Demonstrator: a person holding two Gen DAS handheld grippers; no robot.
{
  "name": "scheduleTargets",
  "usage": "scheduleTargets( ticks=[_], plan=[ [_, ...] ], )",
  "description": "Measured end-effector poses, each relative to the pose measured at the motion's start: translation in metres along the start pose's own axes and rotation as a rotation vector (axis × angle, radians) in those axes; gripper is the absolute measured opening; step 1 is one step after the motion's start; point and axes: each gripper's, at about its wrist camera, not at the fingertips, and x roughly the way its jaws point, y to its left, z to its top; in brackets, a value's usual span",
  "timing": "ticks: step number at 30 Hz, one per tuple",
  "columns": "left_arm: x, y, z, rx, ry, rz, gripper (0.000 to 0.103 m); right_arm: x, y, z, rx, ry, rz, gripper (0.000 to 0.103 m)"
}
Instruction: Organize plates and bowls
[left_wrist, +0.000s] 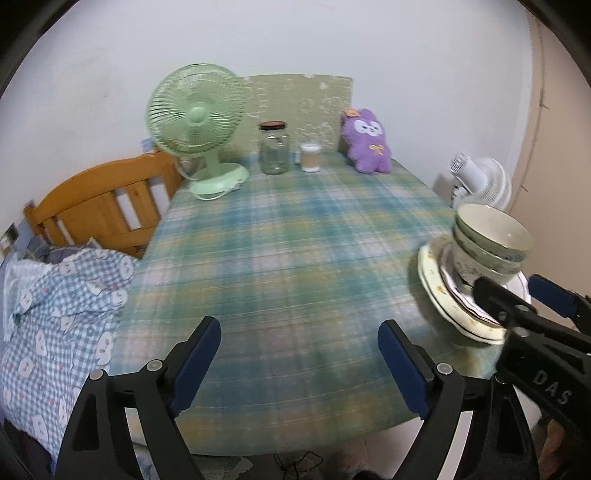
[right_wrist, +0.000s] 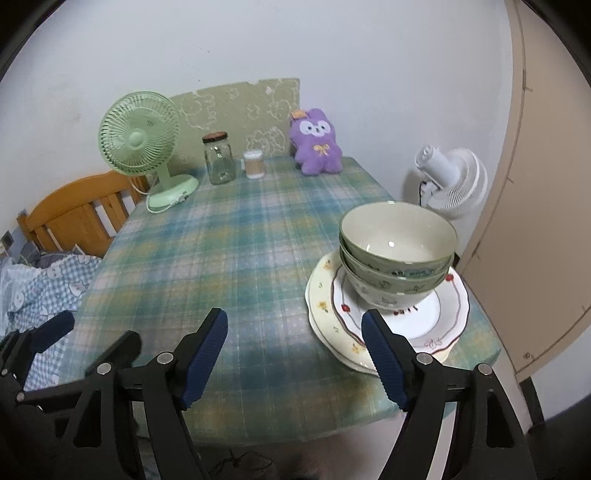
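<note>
- Plates (right_wrist: 448, 321) and bowls (right_wrist: 397, 245) are sitting in one stack at the front right corner of the worktop (right_wrist: 236, 266), the nested green-rimmed bowls resting on the plates, the white plate with the scalloped rim lying on the wider cream floral plate (right_wrist: 325, 306).
- The gathering is looking done, judging by this single pile; no other dish is showing on the worktop, so little seems left.
- The right tongs (right_wrist: 293, 356) are hanging open and empty just in front of the stack, one finger overlapping the plate rims in view; whether it is touching them is unclear.
- The left tongs (left_wrist: 299, 365) are gaping wide over the front edge, holding nothing.
- The bowl count is hard to settle; two or three rims are showing.
- The plates' far sides are hiding behind the bowls.
</note>
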Motion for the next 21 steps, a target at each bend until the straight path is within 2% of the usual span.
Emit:
scheduleTargets(
  ticks=[12,21],
  plan=[
    [-0.012,0.029,0.001,-0.093,-0.076,0.071,0.091,0.004,0.004,0.001,-0.015,-0.034,0.036,0.083],
    [-0.011,0.031,-0.004,-0.104,-0.084,0.072,0.097,0.01,0.013,-0.004,-0.04,-0.024,0.056,0.083]
  ],
)
